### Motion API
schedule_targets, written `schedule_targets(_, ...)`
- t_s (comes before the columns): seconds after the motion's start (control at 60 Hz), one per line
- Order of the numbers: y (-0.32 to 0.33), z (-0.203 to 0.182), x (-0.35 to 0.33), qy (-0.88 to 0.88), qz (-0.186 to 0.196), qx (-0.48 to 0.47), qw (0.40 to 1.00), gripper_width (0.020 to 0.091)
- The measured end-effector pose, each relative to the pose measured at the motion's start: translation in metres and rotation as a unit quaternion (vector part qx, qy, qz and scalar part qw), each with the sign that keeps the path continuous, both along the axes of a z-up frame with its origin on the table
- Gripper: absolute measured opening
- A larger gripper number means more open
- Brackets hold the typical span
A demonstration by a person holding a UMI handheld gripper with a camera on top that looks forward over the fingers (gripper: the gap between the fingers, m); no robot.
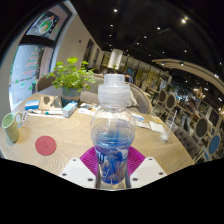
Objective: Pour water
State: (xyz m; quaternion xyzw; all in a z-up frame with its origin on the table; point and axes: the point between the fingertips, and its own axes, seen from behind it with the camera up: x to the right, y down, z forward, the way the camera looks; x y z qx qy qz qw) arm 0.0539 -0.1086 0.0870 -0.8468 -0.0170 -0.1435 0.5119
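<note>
Clear plastic bottle (111, 128) upright, cap up, clamped between fingers (111, 170), above wooden table (60, 130)

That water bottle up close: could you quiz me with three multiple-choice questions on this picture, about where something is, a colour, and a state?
1. Where is the bottle?
A. between the gripper's fingers
B. beside the plant
C. on the floor

2. What colour is the round coaster on the table?
A. blue
B. red
C. yellow

3. How is the bottle?
A. lying flat
B. upside down
C. upright with cap on

Answers: 1 A, the gripper has a pad at each side of its base. 2 B, the disc is red. 3 C, the white cap sits on top.
</note>
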Motion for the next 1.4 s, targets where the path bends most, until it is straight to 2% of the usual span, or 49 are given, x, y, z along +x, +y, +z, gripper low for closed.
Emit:
schedule_targets(0.183,0.011,0.067,-0.031,-0.138,0.028,0.001,0.99,0.033)
schedule_targets(0.317,0.035,0.127,-0.087,-0.301,0.078,0.022,0.95,0.033)
schedule_targets(0.45,0.053,0.16,-0.164,-0.476,0.148,0.038,0.866,0.033)
schedule_targets(0.65,0.07,0.131,-0.265,-0.658,0.244,0.041,0.711,0.0332)
schedule_targets(0.767,0.075,0.104,-0.289,-0.741,0.269,0.012,0.614,0.033)
schedule_targets(0.867,0.078,0.084,-0.297,-0.776,0.289,-0.01,0.561,0.0329)
schedule_targets(0.95,0.077,0.078,-0.303,-0.786,0.299,-0.012,0.541,0.0331)
schedule_targets(1.033,0.074,0.075,-0.303,-0.774,0.304,-0.018,0.554,0.0336)
schedule_targets(1.1,0.072,0.076,-0.294,-0.738,0.304,-0.034,0.601,0.0337)
schedule_targets(1.25,0.065,0.088,-0.281,-0.586,0.294,-0.052,0.753,0.0337)
schedule_targets(1.3,0.064,0.092,-0.282,-0.513,0.286,-0.042,0.808,0.0345)
schedule_targets(1.367,0.065,0.103,-0.282,-0.392,0.294,-0.024,0.872,0.0353)
schedule_targets(1.4,0.062,0.105,-0.288,-0.34,0.284,-0.01,0.897,0.0353)
